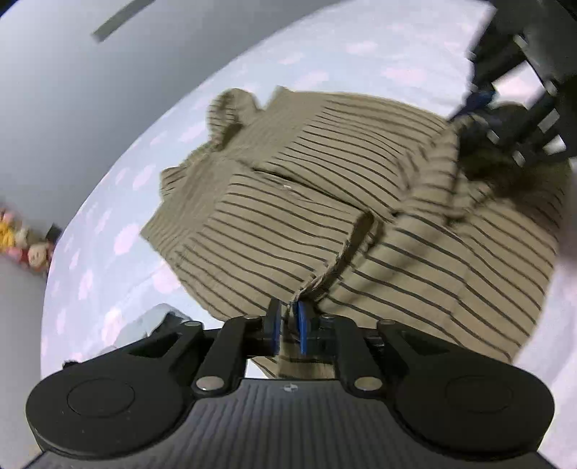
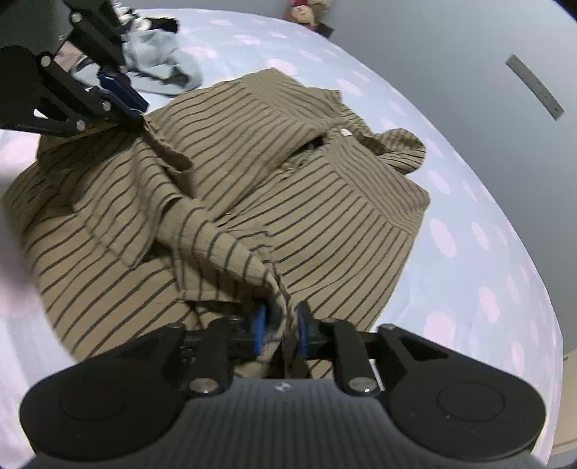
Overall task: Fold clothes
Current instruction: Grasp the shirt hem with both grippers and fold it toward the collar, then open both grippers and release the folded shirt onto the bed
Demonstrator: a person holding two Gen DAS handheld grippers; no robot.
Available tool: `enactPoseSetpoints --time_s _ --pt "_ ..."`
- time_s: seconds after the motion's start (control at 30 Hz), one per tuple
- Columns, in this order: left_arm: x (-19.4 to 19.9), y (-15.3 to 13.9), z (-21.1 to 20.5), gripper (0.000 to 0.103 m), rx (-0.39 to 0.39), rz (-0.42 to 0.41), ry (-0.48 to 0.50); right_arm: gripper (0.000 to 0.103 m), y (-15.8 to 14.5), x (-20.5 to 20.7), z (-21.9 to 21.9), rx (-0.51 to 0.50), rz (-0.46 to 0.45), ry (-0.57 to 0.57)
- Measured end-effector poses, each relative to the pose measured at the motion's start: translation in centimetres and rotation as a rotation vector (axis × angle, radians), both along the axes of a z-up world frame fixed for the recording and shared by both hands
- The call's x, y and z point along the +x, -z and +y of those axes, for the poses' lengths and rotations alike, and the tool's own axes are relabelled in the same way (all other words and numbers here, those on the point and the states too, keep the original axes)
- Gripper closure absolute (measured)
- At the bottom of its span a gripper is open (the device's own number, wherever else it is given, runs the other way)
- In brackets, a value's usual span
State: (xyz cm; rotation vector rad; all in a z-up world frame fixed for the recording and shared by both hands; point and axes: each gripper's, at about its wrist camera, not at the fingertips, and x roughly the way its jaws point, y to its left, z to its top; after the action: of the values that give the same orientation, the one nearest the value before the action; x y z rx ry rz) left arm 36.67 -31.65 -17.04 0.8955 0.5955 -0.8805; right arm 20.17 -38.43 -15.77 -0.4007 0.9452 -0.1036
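The left claw [image 1: 288, 326] has its blue pads a little apart, with the edge of a tan striped shirt [image 1: 324, 202] running between them; whether they press it cannot be told. The right claw [image 2: 280, 332] stands slightly wider, a bunched fold of the same shirt between its pads, its grip equally unclear. The shirt lies spread and partly folded across the middle of the bed [image 2: 487, 252]. Near the bed's far edge lies a light blue garment [image 2: 158, 54], with plush toys [image 2: 306, 12] beyond.
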Motion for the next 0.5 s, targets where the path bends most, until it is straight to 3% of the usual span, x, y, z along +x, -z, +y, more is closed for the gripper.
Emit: enactPoseSetpoints --time_s 0.03,0.1,0.2,0.27,0.33,0.5 --pt "0.4 -0.4 0.4 0.084 -0.032 -0.001 -0.025 0.076 -0.1 0.0 -0.2 0.001 -0.011 0.014" --pt "1.3 -1.6 1.2 0.078 -0.096 0.023 -0.073 0.064 -0.7 0.2 -0.6 -0.006 -0.044 0.057" --pt "1.4 -3.4 2.4 0.072 -0.151 0.027 -0.126 0.059 -2.2 0.0 -1.2 -0.016 -0.091 0.124" --pt "1.0 -4.7 3.3 0.07 -0.178 0.017 -0.153 0.056 -3.5 -0.5 -1.4 -0.014 -0.119 0.165" --pt "0.4 -5.9 4.2 0.061 -0.2 0.011 -0.168 0.055 -5.0 -1.3 -1.6 0.02 -0.141 0.192" --pt "-1.4 -7.4 6.1 0.061 -0.232 0.029 -0.195 0.055 -7.2 -4.3 -1.2 0.054 -0.173 0.246"
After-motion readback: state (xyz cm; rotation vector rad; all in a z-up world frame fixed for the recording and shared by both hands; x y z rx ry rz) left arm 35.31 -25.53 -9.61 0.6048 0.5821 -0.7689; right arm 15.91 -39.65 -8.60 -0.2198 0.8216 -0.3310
